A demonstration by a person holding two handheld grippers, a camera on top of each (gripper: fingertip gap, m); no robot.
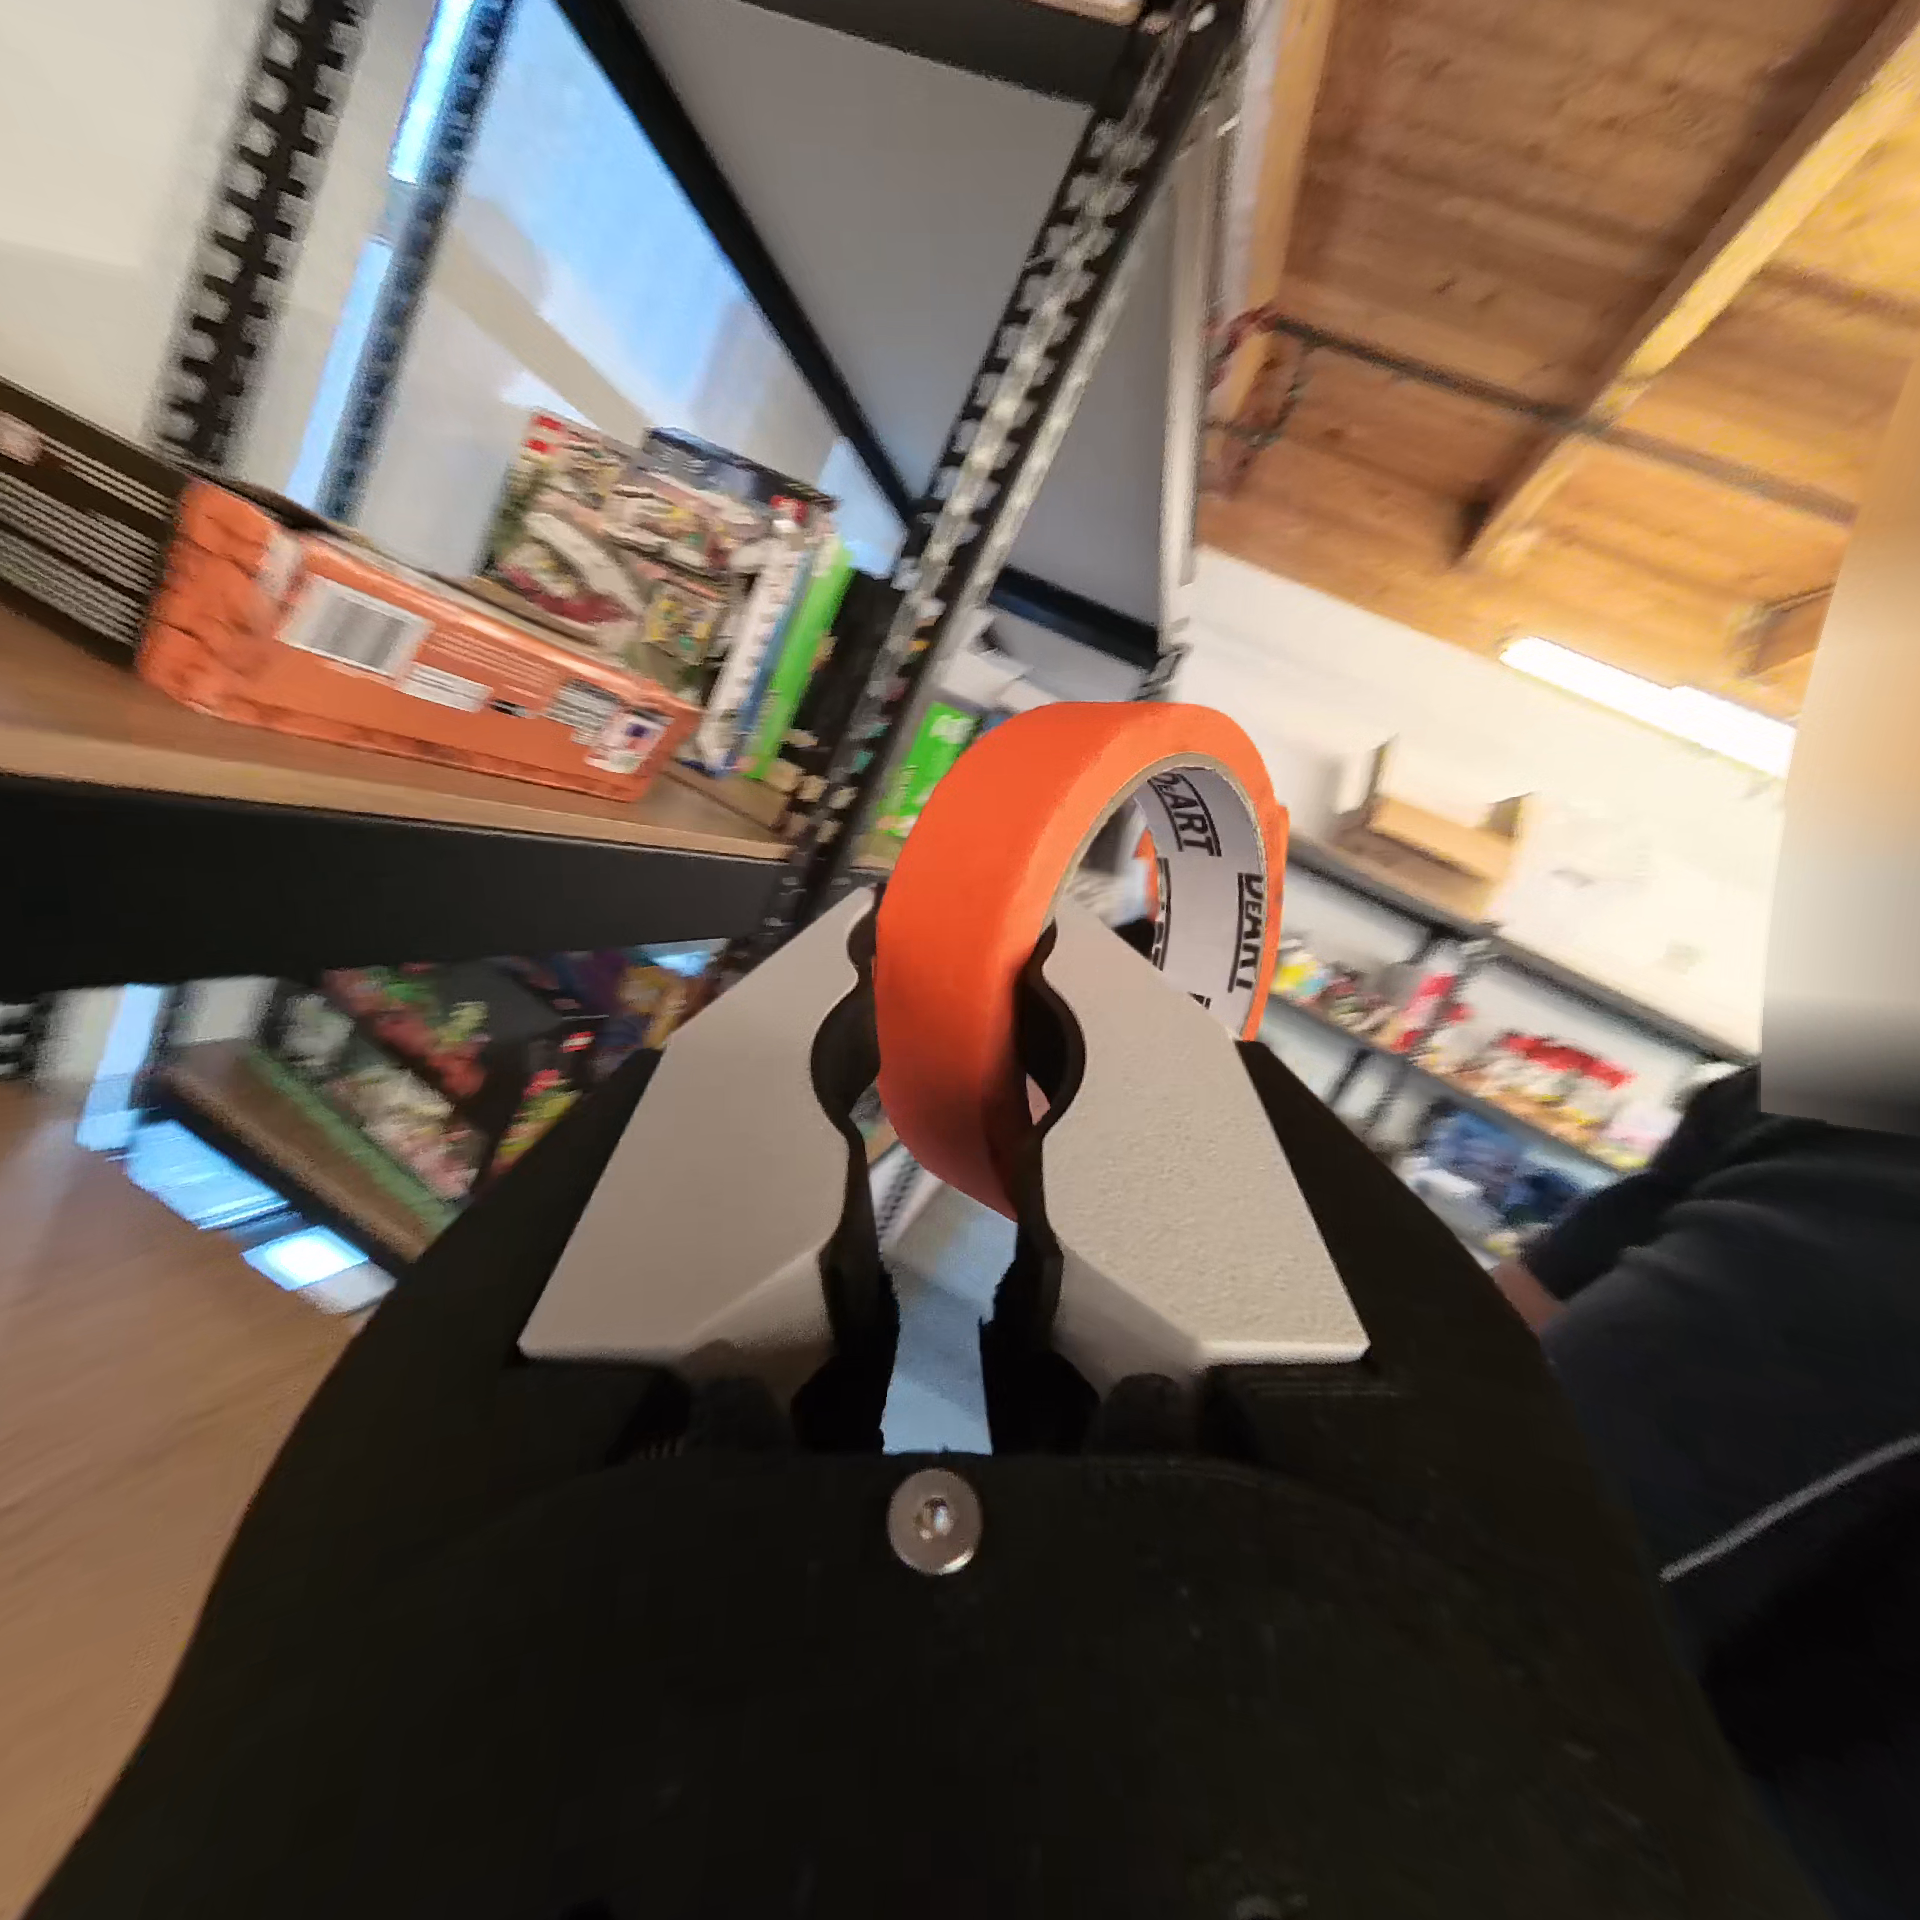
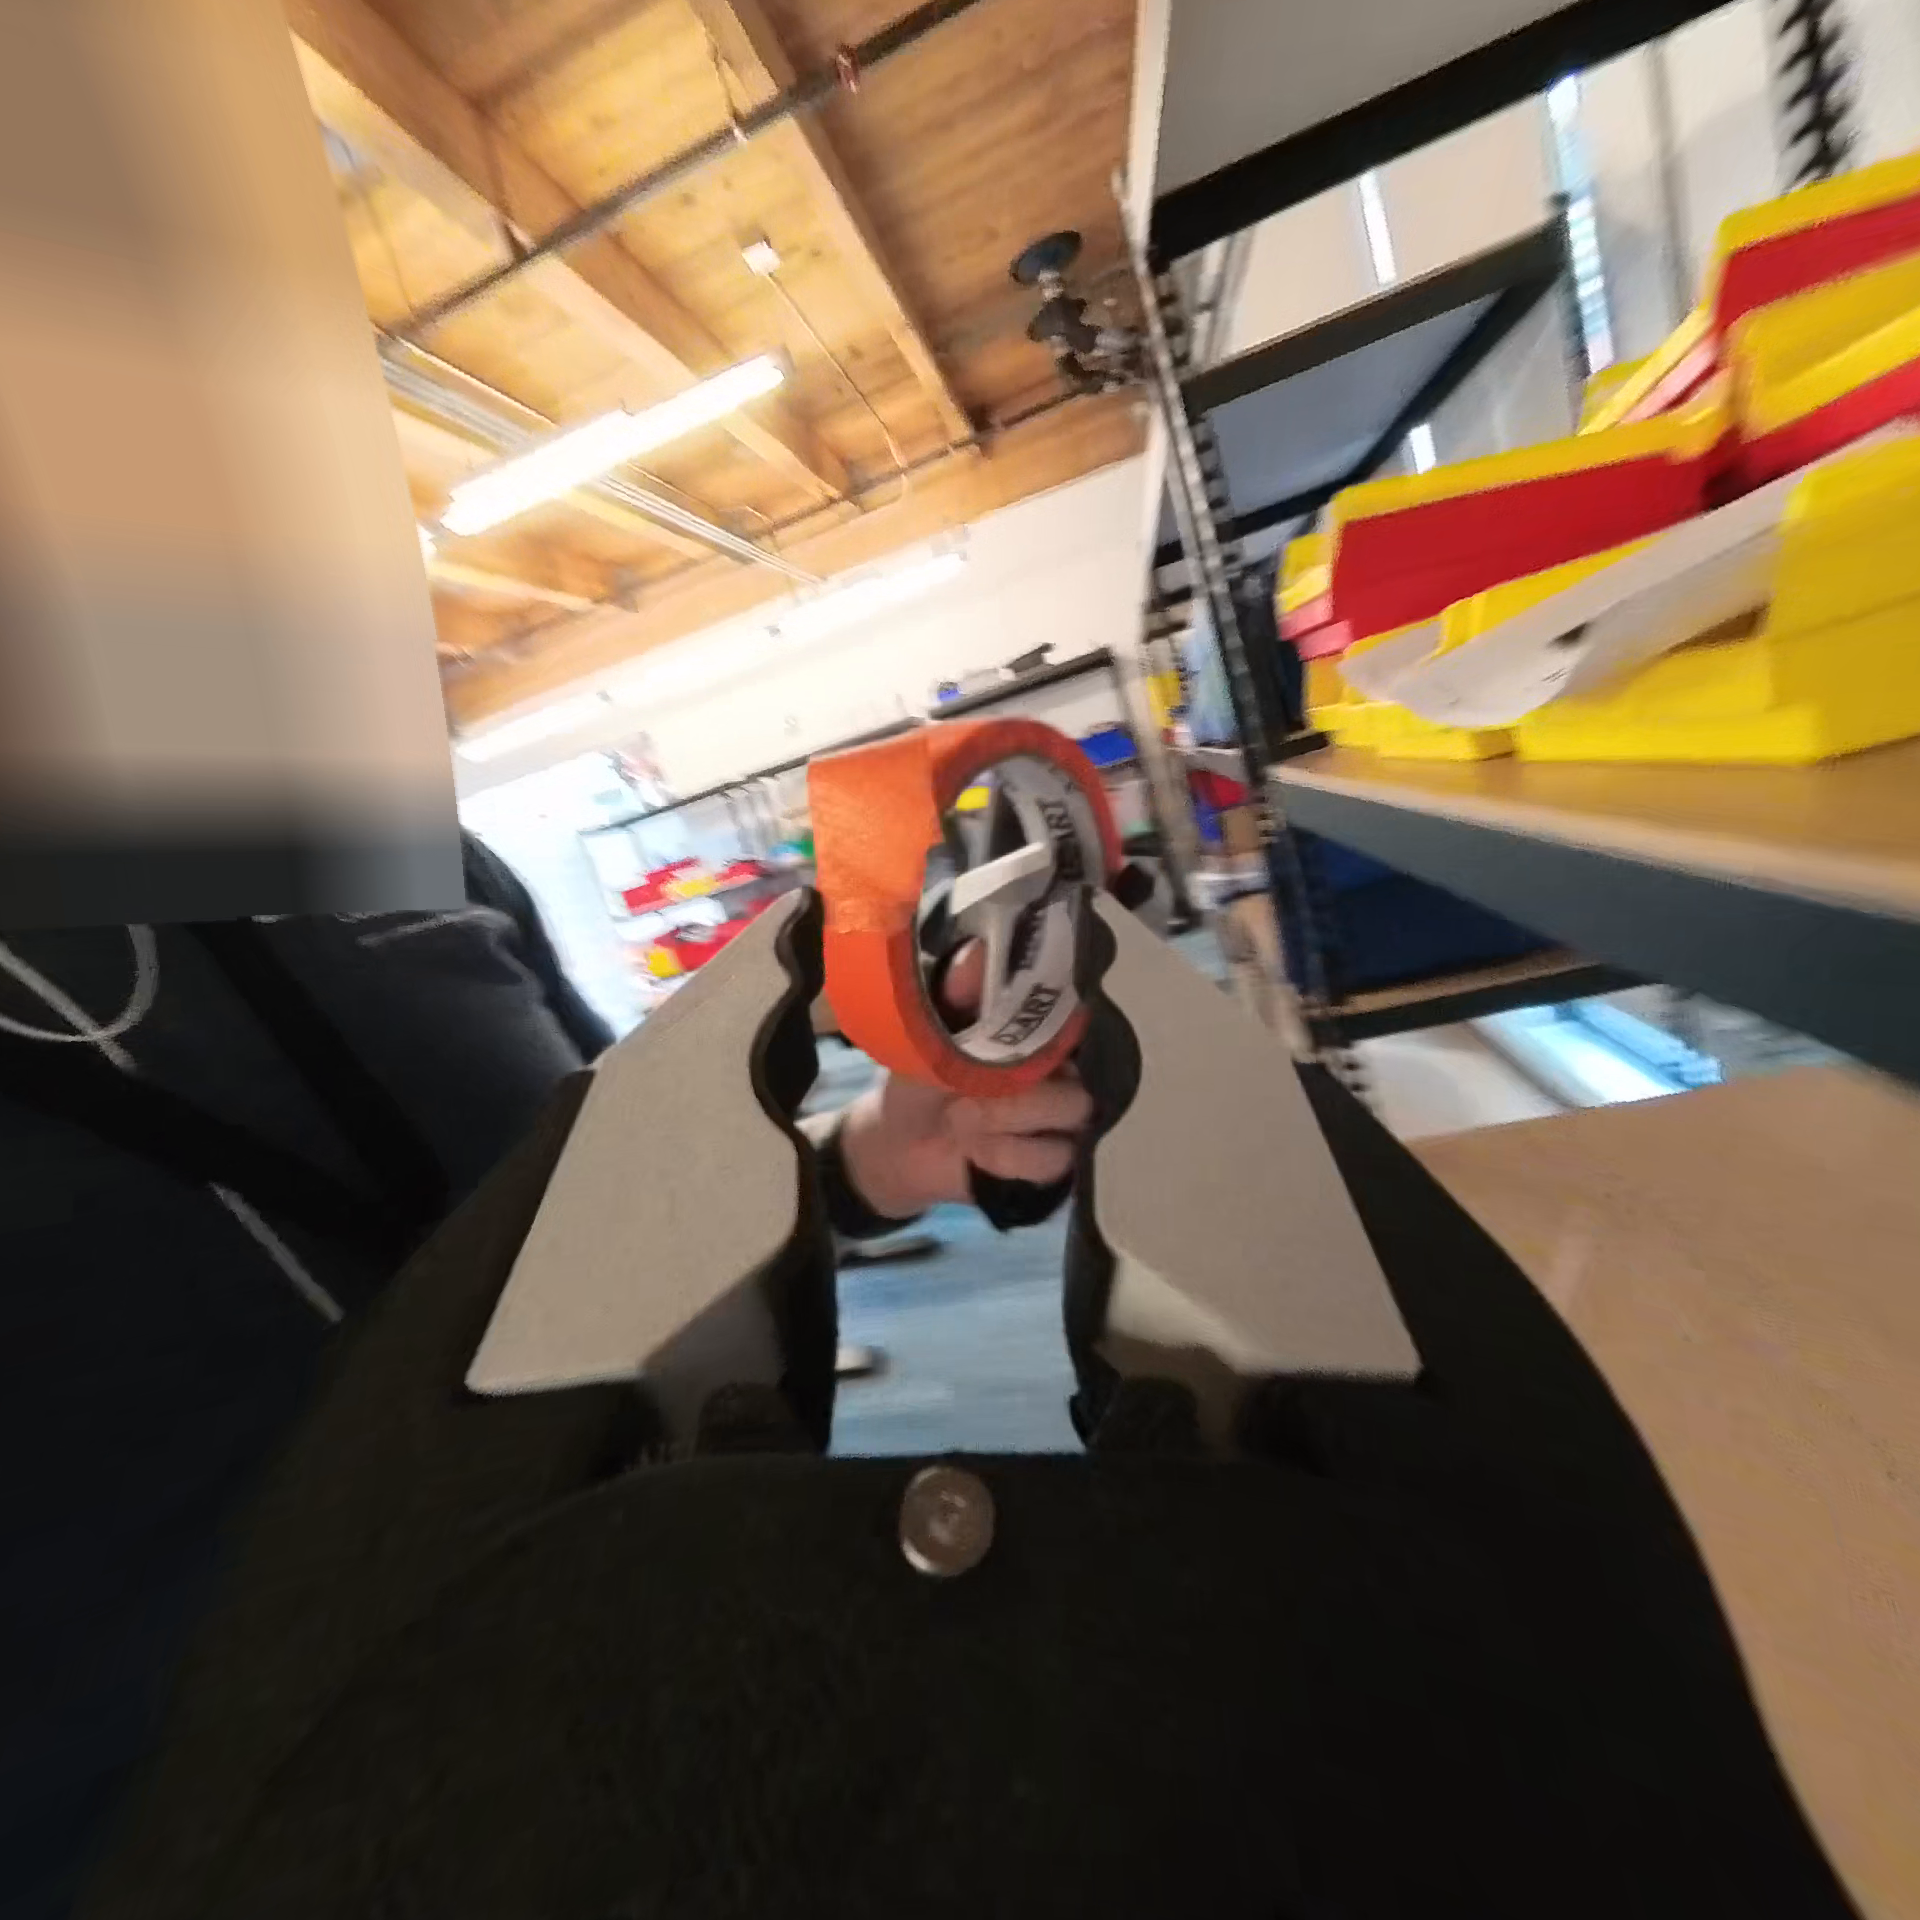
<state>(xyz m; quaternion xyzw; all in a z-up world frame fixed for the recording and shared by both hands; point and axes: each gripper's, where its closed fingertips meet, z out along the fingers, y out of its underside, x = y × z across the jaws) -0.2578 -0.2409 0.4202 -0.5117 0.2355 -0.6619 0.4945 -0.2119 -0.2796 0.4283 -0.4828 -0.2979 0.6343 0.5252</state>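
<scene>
Wooden ceiling beams and black metal shelving (image 1: 997, 499) surround both grippers. Left gripper (image 1: 948, 951) jaws clamp the orange masking-tape roll's (image 1: 961, 935) band, held upright in mid-air. Right gripper (image 2: 958, 914) jaws stand apart, the roll (image 2: 883, 894) between them, untouched; only its view shows yellow-and-red bins (image 2: 1621, 582).

in the left wrist view a dark shelf edge (image 1: 395, 883) and a slotted upright post (image 1: 997, 499) stand close on the left, an orange box (image 1: 416, 665) lying on the shelf board. open air runs far right toward distant shelving (image 1: 1455, 1018). in the right wrist view a shelf (image 2: 1621, 852) with yellow and red bins (image 2: 1621, 603) crowds the right; a person's dark clothing (image 2: 208, 1195) fills the near left.
</scene>
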